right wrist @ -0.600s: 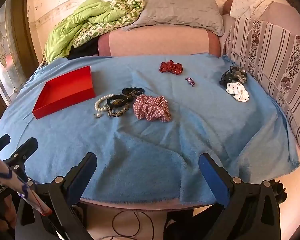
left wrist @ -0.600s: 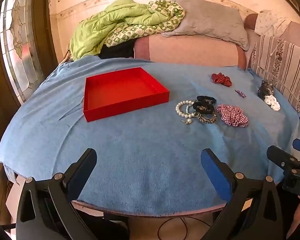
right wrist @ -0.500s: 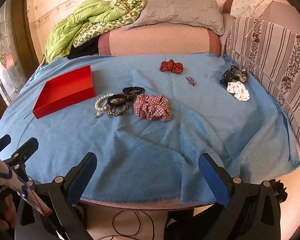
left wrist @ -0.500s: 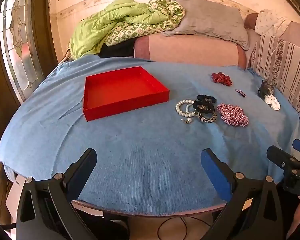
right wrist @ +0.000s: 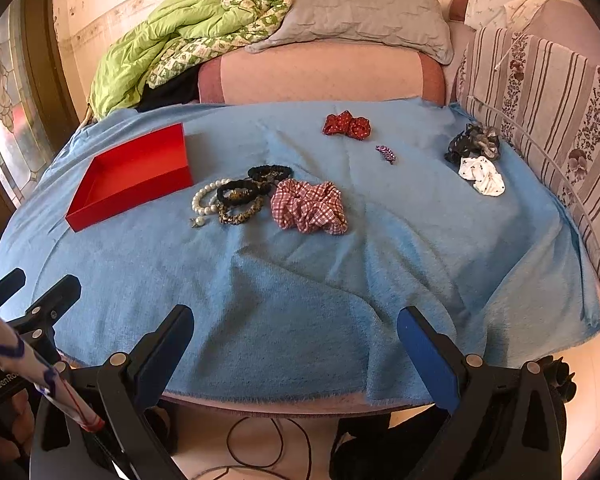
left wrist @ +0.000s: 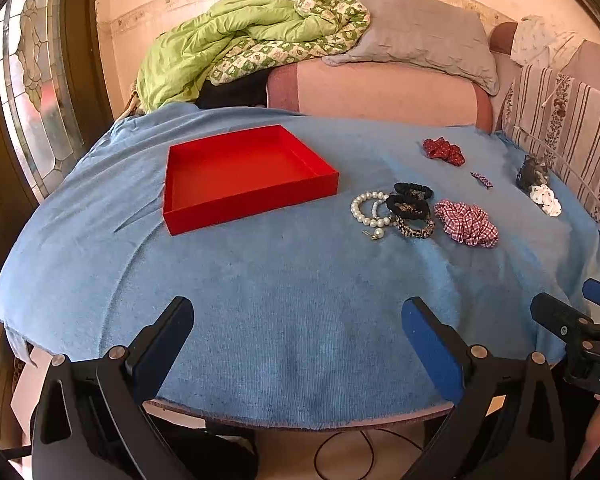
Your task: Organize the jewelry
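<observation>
Blue towelling cloth [left wrist: 300, 300] covers a round table in front of a sofa heaped with a green quilt and a grey pillow. On the cloth the jewelry lies in a small cluster near the middle: a pearl bracelet [left wrist: 367, 210] with a little charm at its near side, and touching it on the right a few dark bands [left wrist: 410, 204] and a leopard-print one [left wrist: 415, 229]. Just right of those sits a red gingham scrunchie [left wrist: 466, 229]; farther off lie a red dotted scrunchie [left wrist: 443, 150], a small purple clip [left wrist: 482, 179], and at the far right a grey scrunchie [right wrist: 474, 142] touching a white one [right wrist: 482, 174].

Left of the cluster, just apart from the pearls, stands the red tray [left wrist: 252, 200], with nothing in it.

Nothing appears sorted yet, so this looks like the opening step. Both the left gripper [left wrist: 298, 324] and the right gripper [right wrist: 296, 330] hover at the near edge, jaws spread wide and holding nothing. The next move probably calls for reaching to the far side of the bare cloth and pinching one piece cleanly out of the touching pile, then carrying it left to the tray.
</observation>
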`<control>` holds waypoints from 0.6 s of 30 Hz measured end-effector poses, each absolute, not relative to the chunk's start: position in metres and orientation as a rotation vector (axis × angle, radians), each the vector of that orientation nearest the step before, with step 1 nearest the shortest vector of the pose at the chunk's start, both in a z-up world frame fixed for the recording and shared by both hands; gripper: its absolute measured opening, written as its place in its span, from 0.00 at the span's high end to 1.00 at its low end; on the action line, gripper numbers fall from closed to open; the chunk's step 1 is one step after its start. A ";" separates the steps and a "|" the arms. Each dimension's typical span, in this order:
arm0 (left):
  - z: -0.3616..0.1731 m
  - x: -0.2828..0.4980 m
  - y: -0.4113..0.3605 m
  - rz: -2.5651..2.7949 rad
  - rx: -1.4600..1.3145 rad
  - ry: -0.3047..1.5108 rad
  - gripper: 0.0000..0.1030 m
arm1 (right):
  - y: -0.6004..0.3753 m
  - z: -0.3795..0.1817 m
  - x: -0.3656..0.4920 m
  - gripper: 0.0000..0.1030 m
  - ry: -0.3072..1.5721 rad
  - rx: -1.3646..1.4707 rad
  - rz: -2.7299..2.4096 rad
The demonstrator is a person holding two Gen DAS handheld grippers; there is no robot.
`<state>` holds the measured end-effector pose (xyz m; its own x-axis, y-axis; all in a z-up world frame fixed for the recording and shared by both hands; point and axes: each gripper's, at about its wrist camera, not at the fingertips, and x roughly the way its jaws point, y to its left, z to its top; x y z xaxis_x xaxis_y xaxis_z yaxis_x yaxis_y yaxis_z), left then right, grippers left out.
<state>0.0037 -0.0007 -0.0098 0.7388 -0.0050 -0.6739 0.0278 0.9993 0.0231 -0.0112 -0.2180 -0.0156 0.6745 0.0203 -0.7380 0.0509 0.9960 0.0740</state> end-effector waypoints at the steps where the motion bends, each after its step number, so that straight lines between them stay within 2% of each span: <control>1: -0.010 0.004 0.000 -0.018 0.036 0.734 0.00 | -0.218 -0.016 -0.011 0.00 0.834 0.092 -0.016; 18: -0.016 0.009 0.000 -0.020 0.037 0.751 0.00 | -0.217 -0.022 -0.008 0.00 0.854 0.090 -0.012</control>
